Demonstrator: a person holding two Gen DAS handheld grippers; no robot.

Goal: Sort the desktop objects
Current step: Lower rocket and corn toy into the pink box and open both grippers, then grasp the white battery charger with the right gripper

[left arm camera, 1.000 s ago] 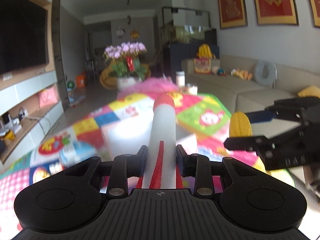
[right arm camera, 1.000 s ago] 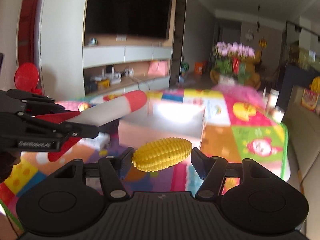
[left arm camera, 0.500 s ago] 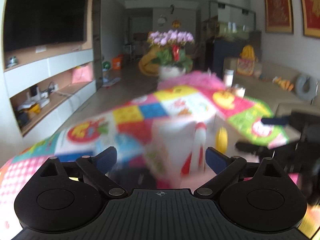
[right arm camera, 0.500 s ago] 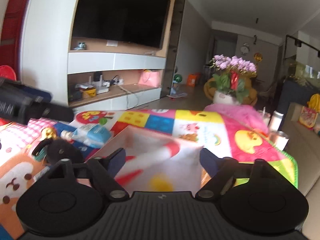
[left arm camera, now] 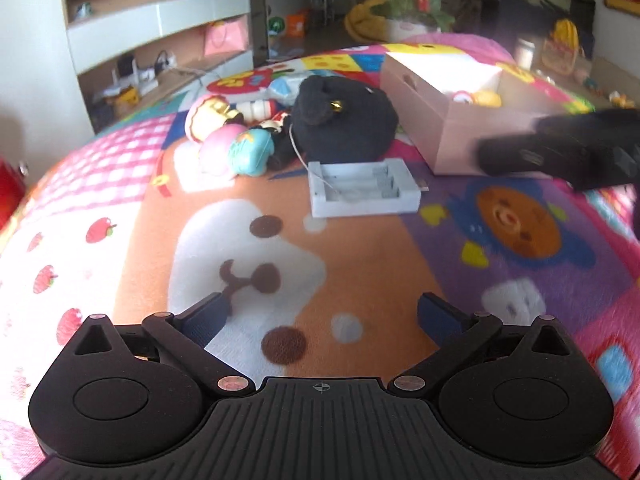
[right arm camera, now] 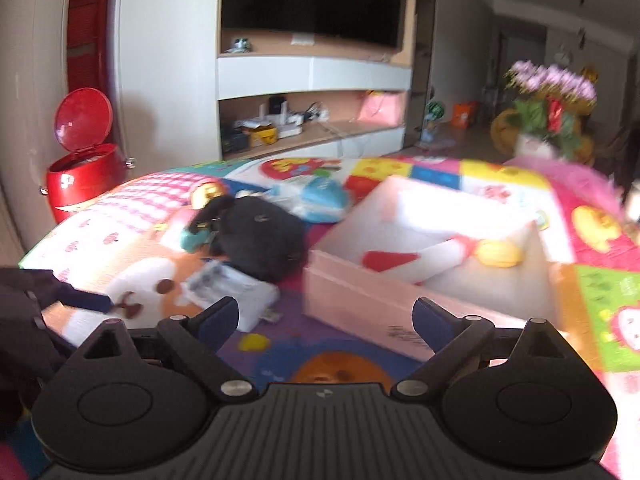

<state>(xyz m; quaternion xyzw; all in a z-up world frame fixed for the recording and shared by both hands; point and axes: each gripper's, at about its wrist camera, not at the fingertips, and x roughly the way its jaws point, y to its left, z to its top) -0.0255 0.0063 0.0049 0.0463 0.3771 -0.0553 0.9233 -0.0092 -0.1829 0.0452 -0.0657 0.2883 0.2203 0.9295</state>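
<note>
A pink open box [right arm camera: 360, 292] stands on the patterned blanket and holds a white-and-red foam rocket [right arm camera: 424, 258] and a yellow toy corn [right arm camera: 498, 254]. The box also shows in the left wrist view [left arm camera: 448, 120]. My left gripper [left arm camera: 322, 314] is open and empty, low over the blanket, short of a white battery holder [left arm camera: 362, 188]. My right gripper [right arm camera: 322, 316] is open and empty just in front of the box; it shows blurred in the left wrist view [left arm camera: 560, 148]. A black plush [left arm camera: 344, 120], a pink and teal toy [left arm camera: 236, 150] and small figures lie behind the holder.
A blue pack [right arm camera: 320, 198] lies behind the plush. A red bin [right arm camera: 84, 168] with its lid up stands on the floor at the left, by a TV shelf unit [right arm camera: 312, 76]. A flower pot [right arm camera: 552, 112] stands beyond the blanket.
Both grippers opened and dropped the rocket and the corn into the box. Both then pulled back and tipped down toward the blanket, the left one toward the battery holder.
</note>
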